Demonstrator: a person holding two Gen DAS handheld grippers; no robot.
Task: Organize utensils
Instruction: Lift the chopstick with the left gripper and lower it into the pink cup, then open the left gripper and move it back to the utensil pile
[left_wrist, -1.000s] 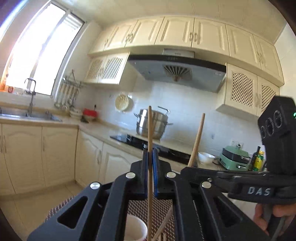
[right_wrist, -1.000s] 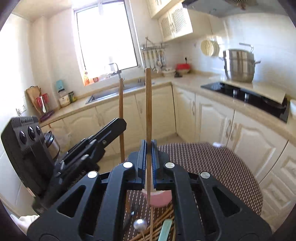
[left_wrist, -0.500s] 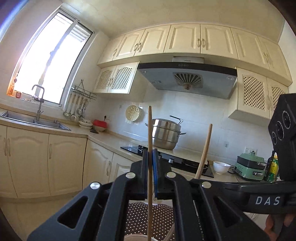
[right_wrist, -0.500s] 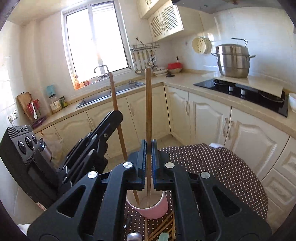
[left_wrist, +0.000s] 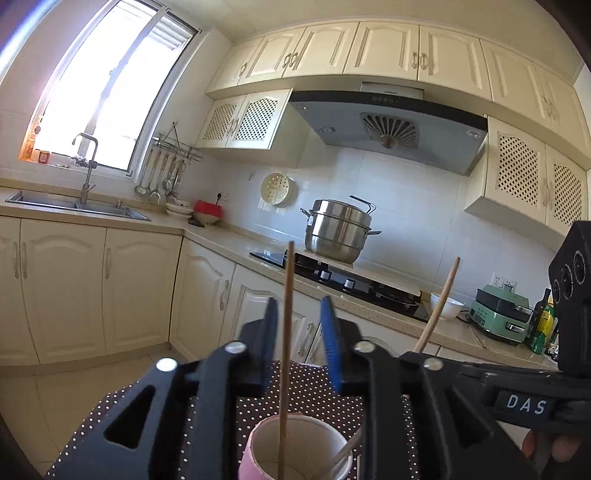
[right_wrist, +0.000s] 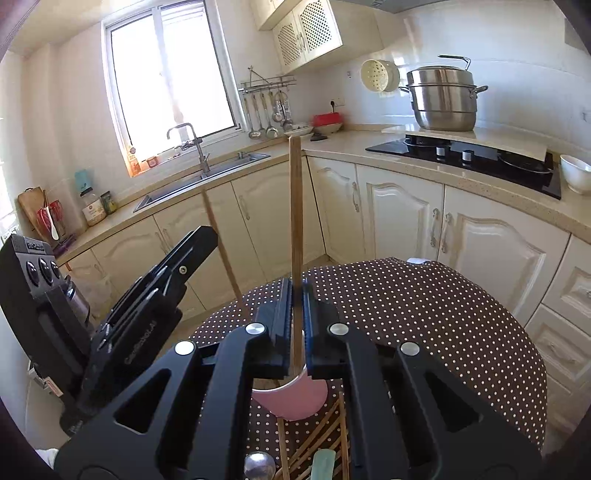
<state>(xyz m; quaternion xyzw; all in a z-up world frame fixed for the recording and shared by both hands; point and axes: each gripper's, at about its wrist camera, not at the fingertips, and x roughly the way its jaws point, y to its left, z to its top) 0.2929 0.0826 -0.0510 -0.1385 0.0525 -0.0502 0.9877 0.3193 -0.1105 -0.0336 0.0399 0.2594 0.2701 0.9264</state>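
Observation:
A pink cup (left_wrist: 295, 450) stands on the table with the brown dotted cloth (right_wrist: 424, 314). My left gripper (left_wrist: 299, 301) is level above the cup and its jaws are opening. A wooden chopstick (left_wrist: 287, 325) stands upright between them, free of the pads, with its lower end inside the cup. My right gripper (right_wrist: 296, 282) is shut on a second chopstick (right_wrist: 295, 206), held upright over the pink cup (right_wrist: 291, 402). That same chopstick (left_wrist: 439, 299) leans at the right in the left wrist view.
Several loose chopsticks (right_wrist: 314, 439), a metal spoon (right_wrist: 258, 463) and a pale green handle (right_wrist: 323, 465) lie on the cloth near the cup. Behind are cabinets, a sink (right_wrist: 199, 177), a hob (right_wrist: 465, 155), a steel pot (right_wrist: 443, 99) and a white bowl (right_wrist: 576, 177).
Both grippers have come down towards the cup with their chopsticks. The left jaws have parted and let go of their chopstick, which now stands in the cup. The right stays shut.

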